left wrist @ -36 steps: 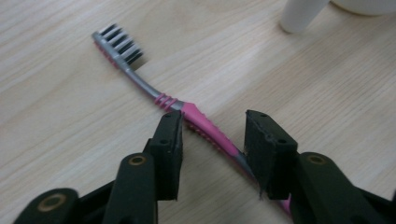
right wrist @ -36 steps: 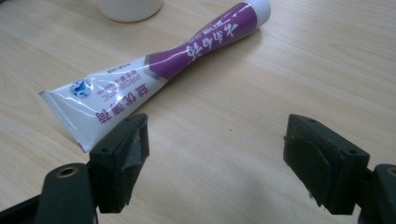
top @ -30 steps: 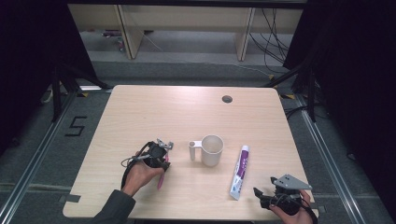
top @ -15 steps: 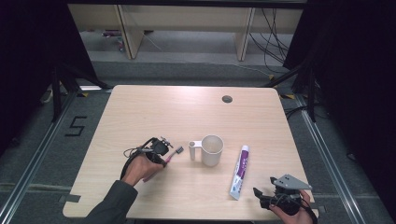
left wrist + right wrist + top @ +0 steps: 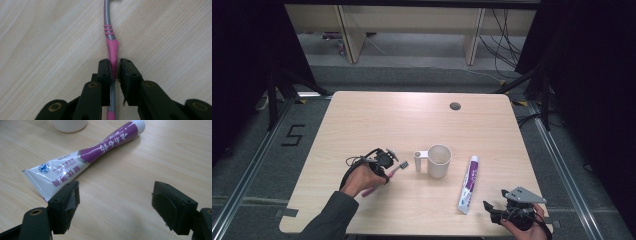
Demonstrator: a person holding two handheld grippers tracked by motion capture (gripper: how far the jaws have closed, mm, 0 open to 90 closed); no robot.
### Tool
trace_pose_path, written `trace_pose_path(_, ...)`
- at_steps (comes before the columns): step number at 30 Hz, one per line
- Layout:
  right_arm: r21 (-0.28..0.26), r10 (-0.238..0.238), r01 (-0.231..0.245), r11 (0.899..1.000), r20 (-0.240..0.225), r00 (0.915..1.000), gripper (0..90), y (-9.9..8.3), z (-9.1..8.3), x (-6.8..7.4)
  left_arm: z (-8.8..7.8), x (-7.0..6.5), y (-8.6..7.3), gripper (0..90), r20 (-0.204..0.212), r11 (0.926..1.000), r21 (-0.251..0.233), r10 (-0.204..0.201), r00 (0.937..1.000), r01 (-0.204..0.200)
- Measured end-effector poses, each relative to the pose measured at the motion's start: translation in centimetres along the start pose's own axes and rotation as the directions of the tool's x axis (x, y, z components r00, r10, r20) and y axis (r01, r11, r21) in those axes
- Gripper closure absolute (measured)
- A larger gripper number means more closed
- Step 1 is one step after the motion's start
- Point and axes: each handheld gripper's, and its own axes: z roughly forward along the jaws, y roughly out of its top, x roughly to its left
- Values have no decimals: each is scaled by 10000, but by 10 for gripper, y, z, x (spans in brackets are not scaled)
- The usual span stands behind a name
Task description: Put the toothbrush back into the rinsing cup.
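Note:
My left gripper (image 5: 386, 169) is shut on a pink and grey toothbrush (image 5: 402, 165), left of the middle of the table. In the left gripper view the jaws (image 5: 114, 71) pinch the pink part of the toothbrush handle (image 5: 111, 47), and the grey neck runs on ahead just above the wood. The bristle end points toward the handle of a white mug (image 5: 440, 161). A white and purple toothpaste tube (image 5: 468, 184) lies right of the mug. My right gripper (image 5: 495, 204) stands open near the front right edge, its jaws (image 5: 117, 200) just short of the toothpaste tube's flat end (image 5: 87, 155).
The light wooden table (image 5: 377, 120) has a small dark cable hole (image 5: 455, 106) at the back right. The mug's base (image 5: 69, 124) shows beyond the tube in the right gripper view. Dark floor and rails surround the table.
My left gripper has shifted slightly right toward the mug with the toothbrush, whose head now points at the mug handle. The right gripper has stayed in place.

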Motion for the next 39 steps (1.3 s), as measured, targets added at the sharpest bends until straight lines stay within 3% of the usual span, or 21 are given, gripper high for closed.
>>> trace_pose_path(1,149,508,-506,9986,-160,9986,233,0,0,4,0,0,1,811,-46,10000,38,6,10000,-6)
trace_pose_path(5,120,473,-471,9988,-173,9987,233,0,0,3,0,0,2,816,-7,9999,152,23,10000,-23)
trace_pose_path(6,-2,82,-82,10000,-77,9999,233,0,1,1,0,0,3,818,-38,9996,238,133,9999,-132)
trace_pose_path(7,-11,64,-64,10000,-52,10000,233,0,0,1,0,0,3,818,-47,9994,330,141,9999,-139)
trace_pose_path(8,-11,64,-64,10000,-52,10000,233,0,0,1,0,0,3,818,-28,9992,367,184,9998,-182)
trace_pose_path(9,142,506,-503,9986,-193,9985,233,0,0,4,0,0,3,820,-10,9992,353,173,9998,-173)
trace_pose_path(14,115,355,-353,9993,-143,9993,233,0,0,3,0,3,3,823,46,9975,605,351,9994,-353)
trace_pose_path(15,17,105,-105,9999,-84,9999,233,0,0,1,0,4,3,824,-26,9973,629,375,9993,-373)
trace_pose_path(19,4,132,-132,9999,-106,9999,233,0,0,1,0,3,5,824,-34,9947,859,574,9983,-569)
trace_pose_path(20,100,434,-432,9990,-185,9989,233,0,0,3,0,3,5,824,-55,9935,917,681,9977,-673)
trace_pose_path(21,107,432,-430,9990,-241,9988,233,-1,0,4,0,2,6,825,-56,9916,1015,807,9967,-797)
trace_pose_path(24,86,414,-412,9991,-232,9989,233,0,1,4,-2,2,7,826,-210,9928,809,906,9957,-887)
trace_pose_path(25,134,433,-430,9990,-174,9989,233,0,0,3,-3,2,6,826,-134,9933,729,909,9958,-897)
trace_pose_path(26,-9,78,-78,10000,-103,9999,233,0,1,0,-5,3,5,827,-177,9935,661,940,9954,-927)
trace_pose_path(28,28,81,-80,10000,-132,9999,234,0,1,0,-10,5,4,827,-312,9957,300,881,9956,-871)
trace_pose_path(29,54,357,-356,9994,-133,9993,234,-1,0,2,-13,6,2,827,-268,9970,86,773,9966,-771)
trace_pose_path(32,-56,147,-147,9999,-115,9998,234,0,1,-1,-23,12,-1,827,-166,9959,-687,584,9982,-594)
trace_pose_path(36,-6,248,-248,9997,-118,9996,234,0,0,-1,-37,18,-8,827,-36,9823,-1821,434,9991,-433)
trace_pose_path(38,-61,252,-253,9997,-131,9996,234,0,1,-1,-44,19,-11,827,-145,9712,-2366,262,9996,-289)
trace_pose_path(39,-71,353,-355,9993,-270,9990,234,-1,1,-1,-47,21,-13,827,-86,9606,-2773,147,9999,-165)
